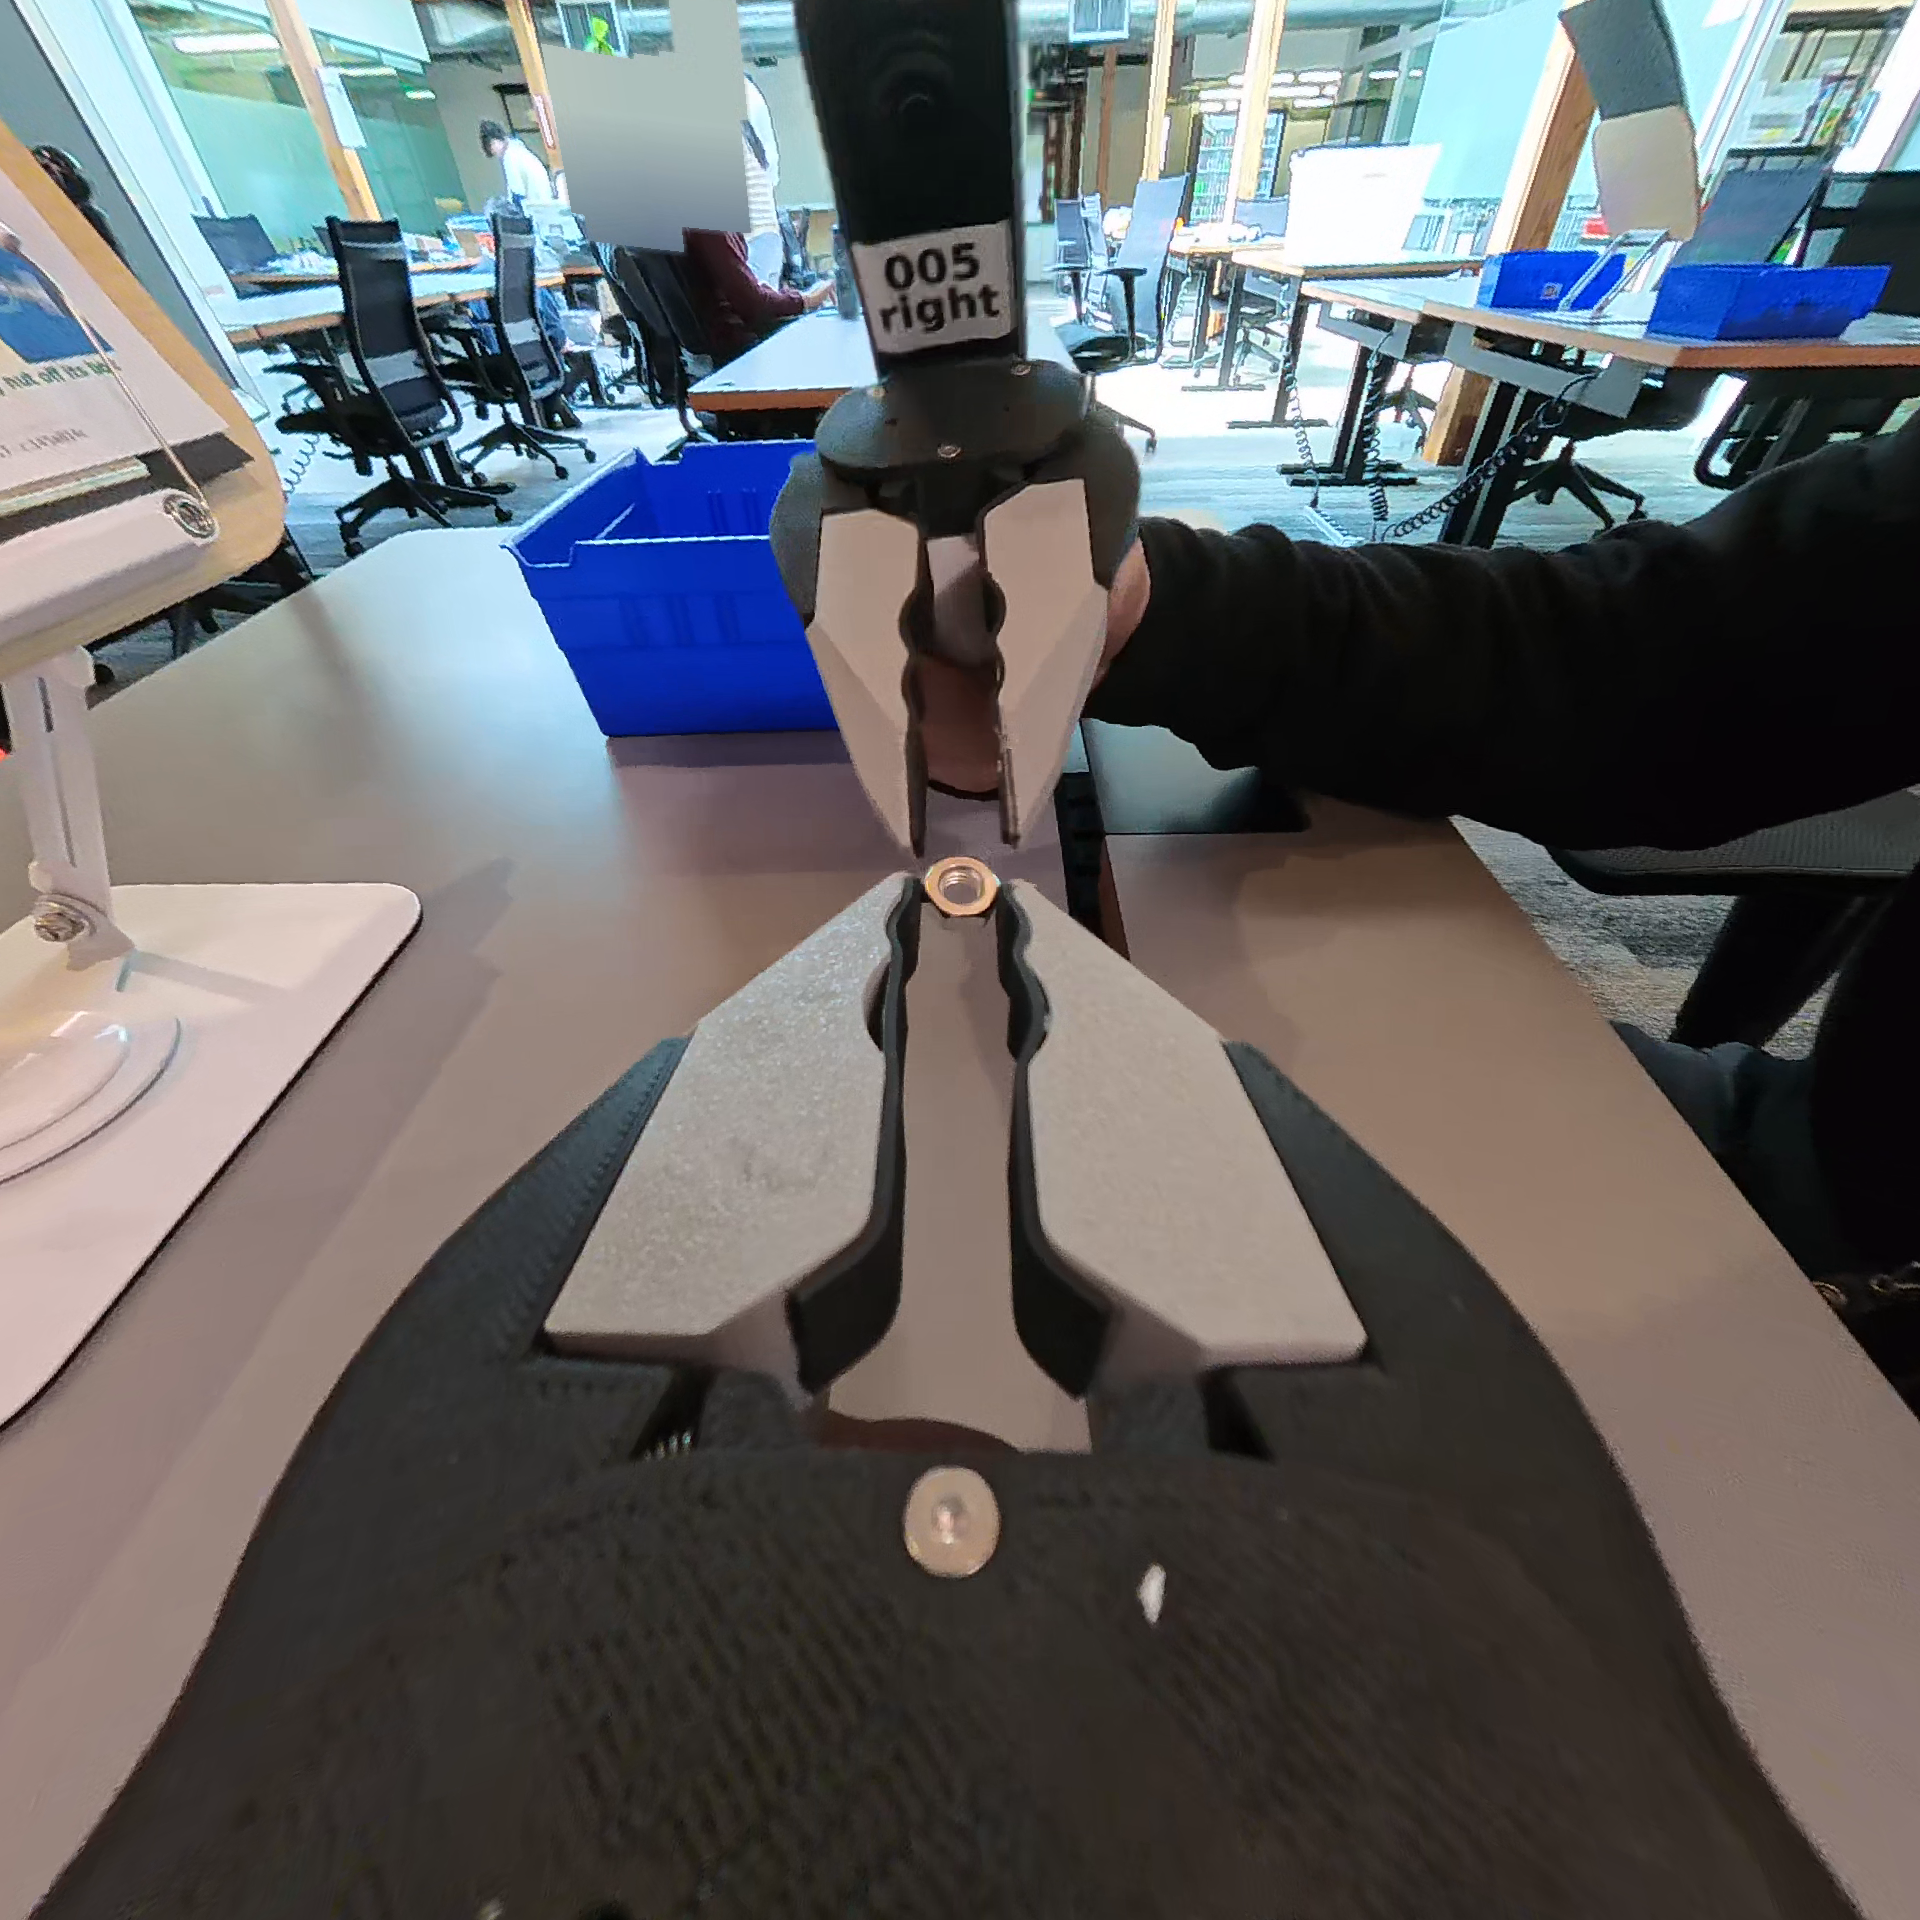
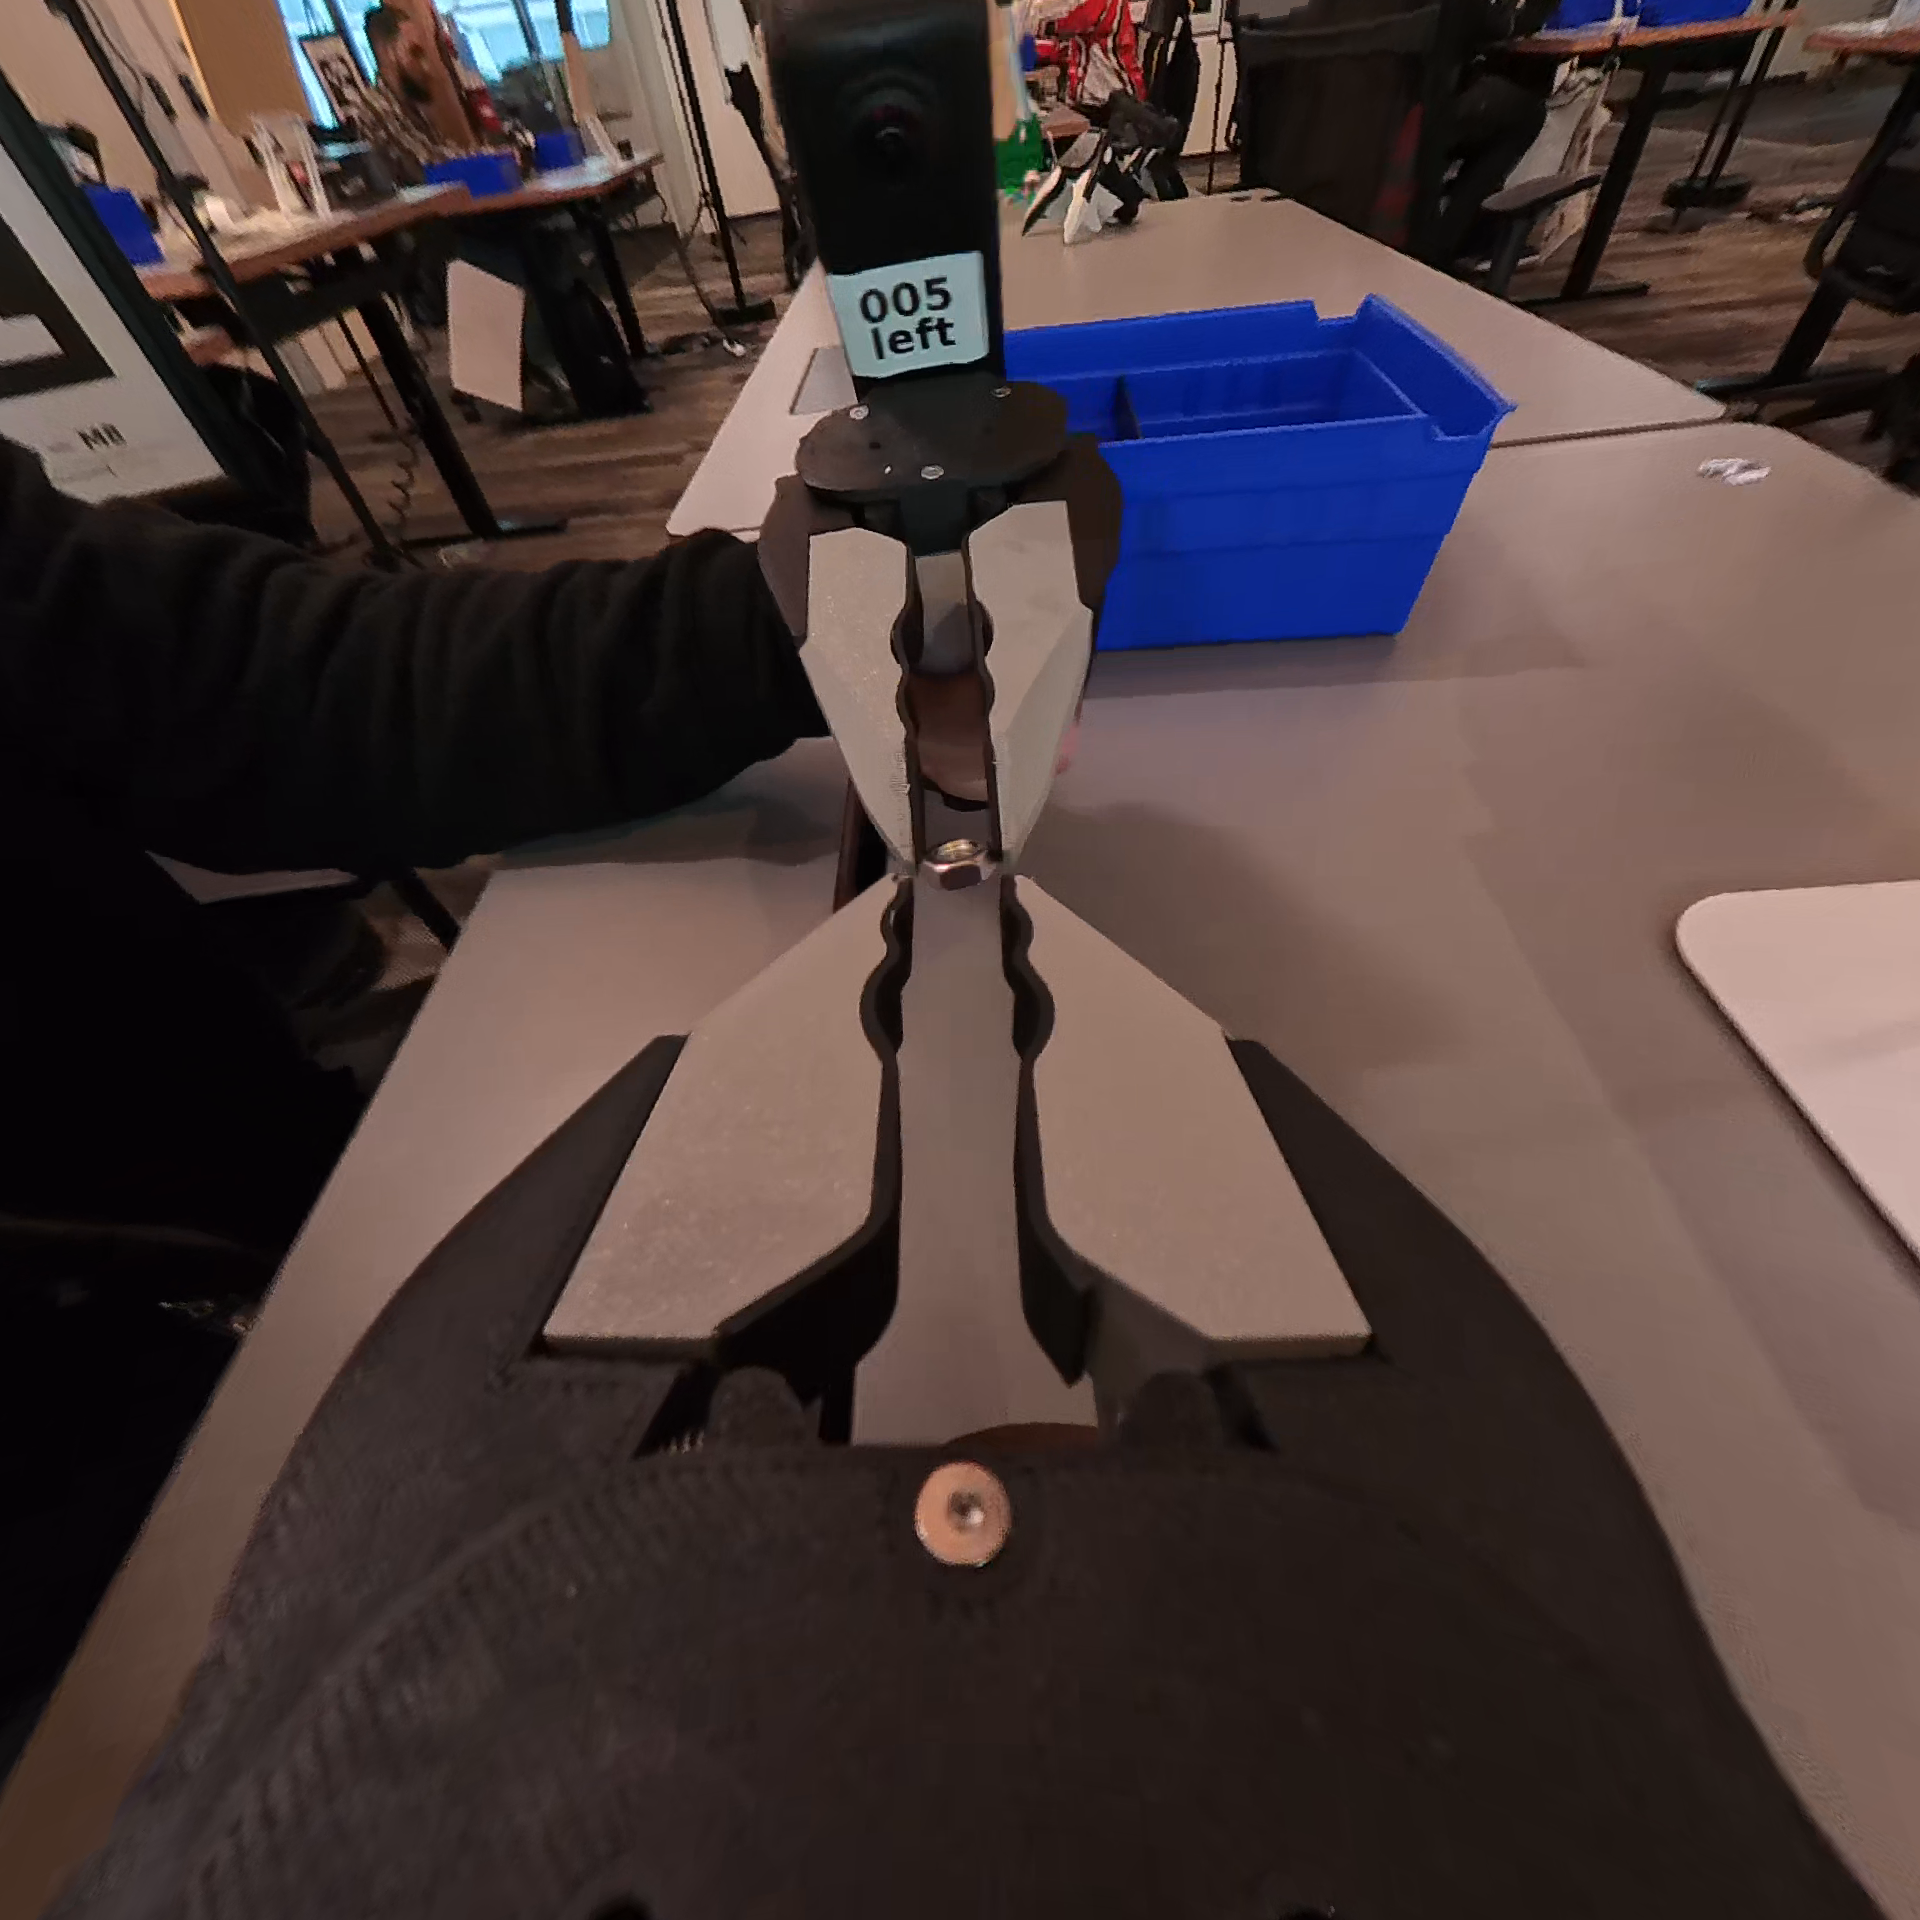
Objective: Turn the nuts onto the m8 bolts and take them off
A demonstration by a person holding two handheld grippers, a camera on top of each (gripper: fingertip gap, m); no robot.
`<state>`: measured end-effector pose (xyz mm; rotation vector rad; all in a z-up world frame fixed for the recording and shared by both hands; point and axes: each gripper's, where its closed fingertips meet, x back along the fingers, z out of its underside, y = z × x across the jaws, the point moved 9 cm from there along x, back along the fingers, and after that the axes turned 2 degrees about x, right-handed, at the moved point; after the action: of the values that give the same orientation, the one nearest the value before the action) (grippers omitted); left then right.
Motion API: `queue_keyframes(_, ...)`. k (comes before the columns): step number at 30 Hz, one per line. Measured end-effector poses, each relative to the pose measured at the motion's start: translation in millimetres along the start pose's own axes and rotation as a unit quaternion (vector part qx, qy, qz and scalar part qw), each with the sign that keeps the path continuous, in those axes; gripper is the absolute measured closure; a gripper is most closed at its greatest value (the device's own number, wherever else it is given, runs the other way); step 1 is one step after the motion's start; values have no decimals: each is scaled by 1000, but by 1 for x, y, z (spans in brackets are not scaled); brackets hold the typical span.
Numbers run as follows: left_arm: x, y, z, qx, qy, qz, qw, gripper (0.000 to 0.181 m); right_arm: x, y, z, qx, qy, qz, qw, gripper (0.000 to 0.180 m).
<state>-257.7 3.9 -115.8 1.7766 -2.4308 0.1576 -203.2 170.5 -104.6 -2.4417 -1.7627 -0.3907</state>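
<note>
Your left gripper pinches the nut between its fingertips, held above the grey table, bore facing outward. Your right gripper sits just opposite, fingers slightly apart and apparently empty. No bolt is visible, so you're between steps: next, bring 1 bolt to that bore.

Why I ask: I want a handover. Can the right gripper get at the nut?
Probably yes: the right gripper faces the nut tip to tip, jaws parted, nothing between them, though the left gripper clamps it.
</note>
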Motion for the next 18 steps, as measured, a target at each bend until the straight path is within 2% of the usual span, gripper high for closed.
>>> queue_keyframes(3,1,-1,-1,-4,-5,0,1000,169,-5,-3,0,-64,-1,-18,998,154)
queue_keyframes(7,-1,-1,0,-12,2,-4,1000,169,-8,-2,-1,-113,-6,-43,993,155)
queue_keyframes(10,0,-3,-2,-25,-9,-5,1000,169,-8,-5,-1,-138,-7,-28,990,168)
queue_keyframes(18,-3,-7,-6,-69,-12,-29,997,169,-7,-10,1,-217,-25,-43,975,177)
